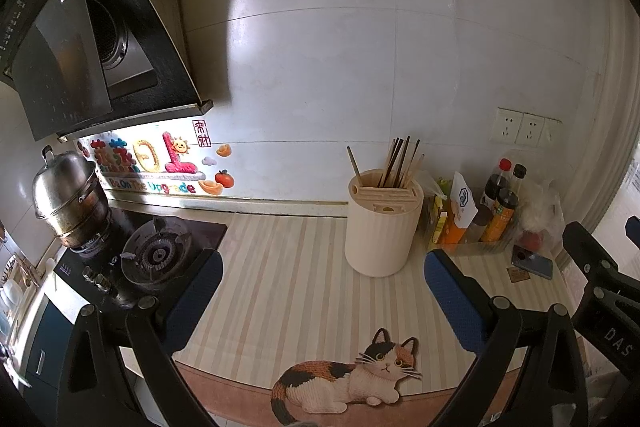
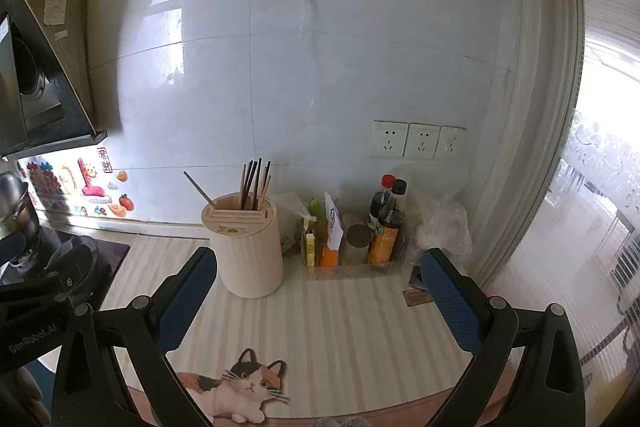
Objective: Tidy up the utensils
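Both claws, left gripper (image 1: 324, 291) and right gripper (image 2: 320, 291), hover spread and empty before the holder (image 2: 248, 247), whose chopsticks (image 2: 254, 185) already stand inside, so little seems left.

A: What can you read here?

B: On the wall sticker (image 1: 150, 167) under the range hood, "Be On The Upgrade" in coloured letters. Above it, large decorative Chinese characters, and a small red seal (image 1: 201, 133) with two characters I can't make out for certain.

A: Anything on the tools?

B: In the left wrist view the other gripper's body (image 1: 612, 323) shows "DAS". In the right wrist view the left gripper's body (image 2: 34, 331) reads "GenRobot.AI". The bottle labels are too small to read.
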